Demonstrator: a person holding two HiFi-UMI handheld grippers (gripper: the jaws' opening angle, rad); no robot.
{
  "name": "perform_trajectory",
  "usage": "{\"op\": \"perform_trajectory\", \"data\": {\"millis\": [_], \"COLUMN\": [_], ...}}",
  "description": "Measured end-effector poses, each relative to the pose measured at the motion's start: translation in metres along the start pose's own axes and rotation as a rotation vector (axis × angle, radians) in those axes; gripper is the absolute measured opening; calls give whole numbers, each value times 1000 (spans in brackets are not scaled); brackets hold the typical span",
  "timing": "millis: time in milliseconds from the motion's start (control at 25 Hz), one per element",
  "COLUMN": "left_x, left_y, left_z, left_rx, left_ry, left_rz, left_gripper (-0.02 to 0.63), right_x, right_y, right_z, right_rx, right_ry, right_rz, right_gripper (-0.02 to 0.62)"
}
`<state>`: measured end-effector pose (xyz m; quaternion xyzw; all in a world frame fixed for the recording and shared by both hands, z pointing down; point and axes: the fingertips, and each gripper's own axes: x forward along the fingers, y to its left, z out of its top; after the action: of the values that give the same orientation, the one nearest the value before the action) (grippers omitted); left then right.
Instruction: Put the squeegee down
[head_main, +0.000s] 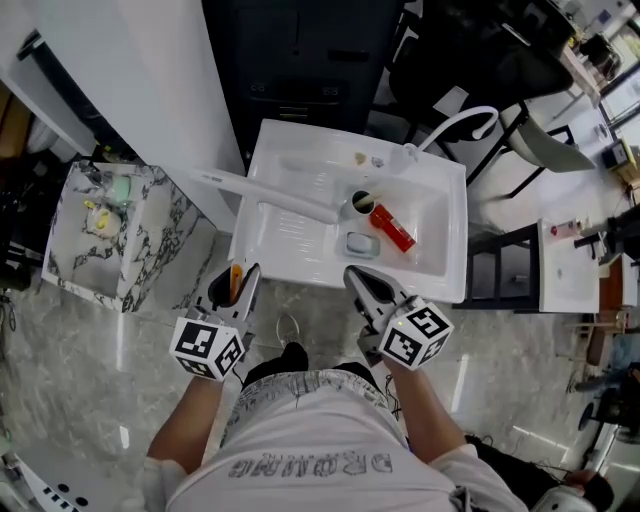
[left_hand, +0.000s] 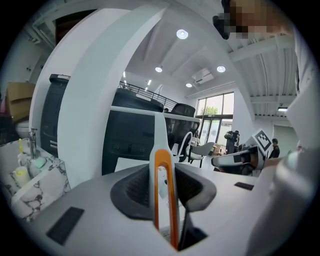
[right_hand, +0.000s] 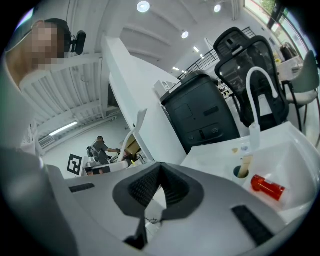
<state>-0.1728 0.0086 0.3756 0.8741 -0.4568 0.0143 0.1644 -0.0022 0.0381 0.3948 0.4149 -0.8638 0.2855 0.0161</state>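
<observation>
Since the left gripper (head_main: 236, 280) has its jaws part-closed on the orange handle loop, the squeegee (left_hand: 159, 132) sticks out ahead of the fingers, blade crosswise over the sink (head_main: 300, 262). Right gripper (head_main: 362, 283) is closed and empty. Probable drop spot is the basin. The red bottle (head_main: 392, 227) and pale pad (head_main: 362, 244) crowd the area ahead of the right fingers.

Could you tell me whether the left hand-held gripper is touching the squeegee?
Touching. The left gripper view shows the left hand-held gripper closed on the squeegee, with a pad against each side of its orange handle loop.
</observation>
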Motion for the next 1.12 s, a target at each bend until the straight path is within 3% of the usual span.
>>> {"op": "perform_trajectory", "data": {"millis": [1120], "left_x": [26], "left_y": [46], "left_z": [15], "left_rx": [-3], "left_ry": [-11], "left_rz": [55], "left_gripper": [120], "right_x": [55], "right_y": [-18], "right_z": [26], "right_rx": [0], "right_ry": [9], "right_rz": [31], "right_gripper": [8]}}
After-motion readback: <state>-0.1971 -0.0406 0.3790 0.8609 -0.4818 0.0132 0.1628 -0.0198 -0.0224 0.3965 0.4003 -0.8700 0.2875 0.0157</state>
